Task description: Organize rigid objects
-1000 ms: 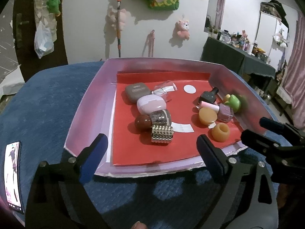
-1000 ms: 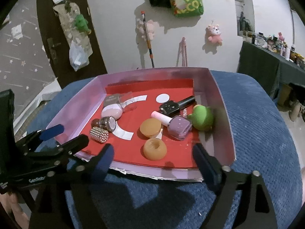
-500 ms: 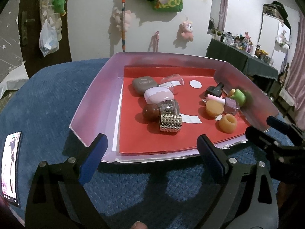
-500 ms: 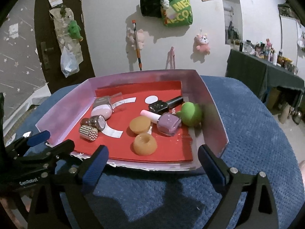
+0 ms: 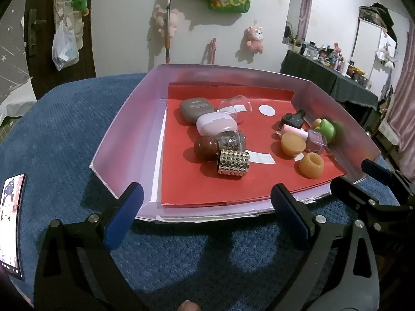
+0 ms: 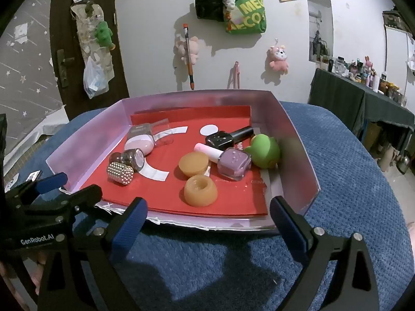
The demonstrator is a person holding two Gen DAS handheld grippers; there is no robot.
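Note:
A lilac-walled tray (image 5: 124, 129) with a red liner holds several small items. On its left lie a grey case (image 5: 197, 110), a pink case (image 5: 216, 127), a brown ball (image 5: 206, 147) and a gold studded cylinder (image 5: 233, 162). On its right lie an orange ring (image 6: 201, 190), an orange disc (image 6: 193, 163), a lilac nail polish (image 6: 234, 162), a black nail polish (image 6: 228, 136) and a green toy (image 6: 264, 150). My left gripper (image 5: 206, 194) hovers at the tray's near edge, jaws opening and empty. My right gripper (image 6: 208, 207) stands open and empty beside it.
The tray rests on a blue textured cushion (image 5: 64, 129). A phone (image 5: 10, 223) lies on the cushion at the far left. A dark table (image 6: 363, 98) crowded with bottles stands at the right, and bags and plush toys hang on the wall behind.
Both grippers have drawn back a little from the tray, which now sits slightly farther off in both views. The right jaws have spread a bit. Nothing in the tray moved.

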